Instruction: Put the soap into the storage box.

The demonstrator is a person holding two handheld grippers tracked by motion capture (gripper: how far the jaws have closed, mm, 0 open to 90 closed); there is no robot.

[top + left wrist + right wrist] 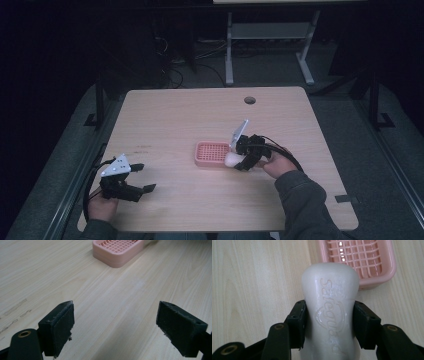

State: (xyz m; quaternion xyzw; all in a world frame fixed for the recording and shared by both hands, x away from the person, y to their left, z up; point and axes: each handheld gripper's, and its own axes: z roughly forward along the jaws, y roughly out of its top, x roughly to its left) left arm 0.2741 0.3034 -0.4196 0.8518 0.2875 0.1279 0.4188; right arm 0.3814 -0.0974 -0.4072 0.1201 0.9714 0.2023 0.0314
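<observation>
Right gripper view: right tongs [329, 325] pinching smooth embossed white soap bar [329, 302]; left tongs [122, 327] spread.

The white bar of soap [329, 312] carries the one legible marking: the brand name "Safeguard", embossed lengthwise along its upper face inside a raised shield outline. The last letters, nearest the camera, are blurred and hard to read.

Wooden table [175, 120] with round hole [250, 100], white desk frame [270, 35] behind
</observation>
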